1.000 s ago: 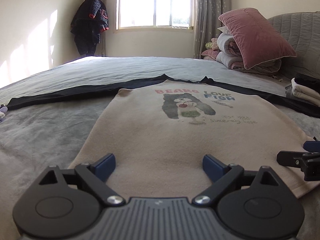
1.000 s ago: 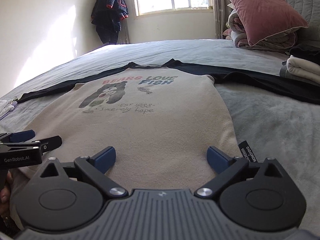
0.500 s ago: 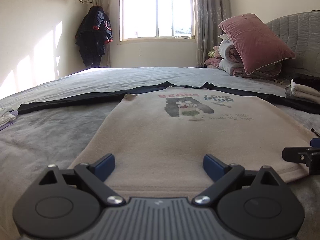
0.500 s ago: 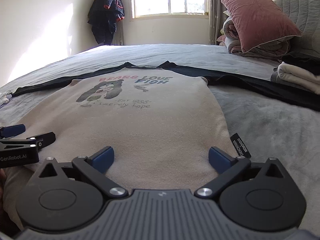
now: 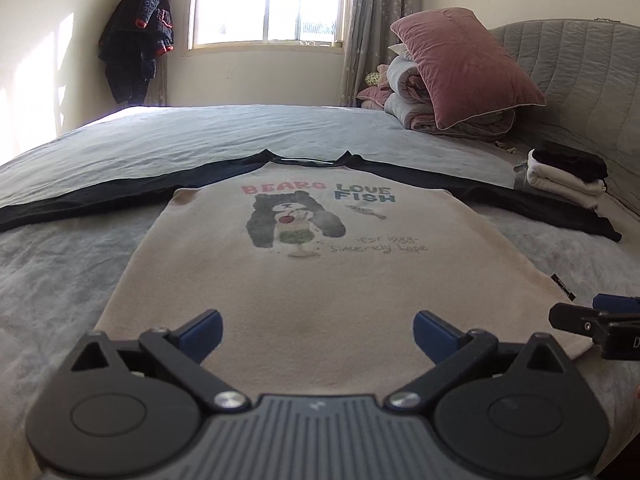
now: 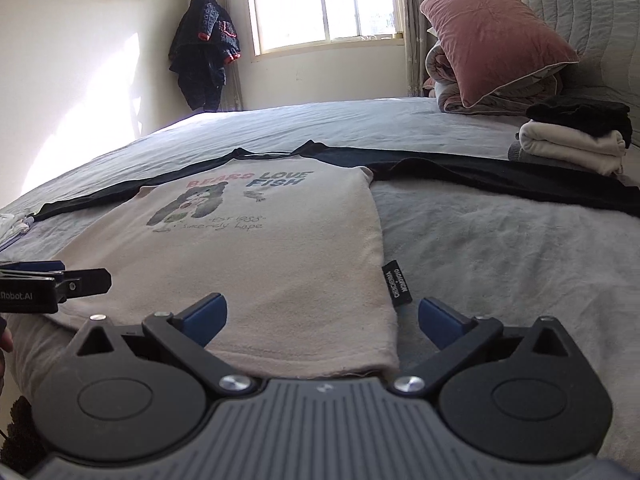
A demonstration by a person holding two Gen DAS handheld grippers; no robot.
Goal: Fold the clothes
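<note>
While the shirt (image 5: 320, 280) lies flat with sleeves spread, our left gripper (image 5: 316, 330) and right gripper (image 6: 322, 314) hang agape at its hem; we'd pinch both hem corners evenly.

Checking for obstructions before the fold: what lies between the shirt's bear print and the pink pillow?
In the left wrist view, between the bear print and pink pillow lie the shirt's dark right sleeve and bare grey bedspread.

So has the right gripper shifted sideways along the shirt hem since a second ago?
Yes. The right gripper moved rightward: the black side label now sits between its fingers, not beside the right finger.
</note>
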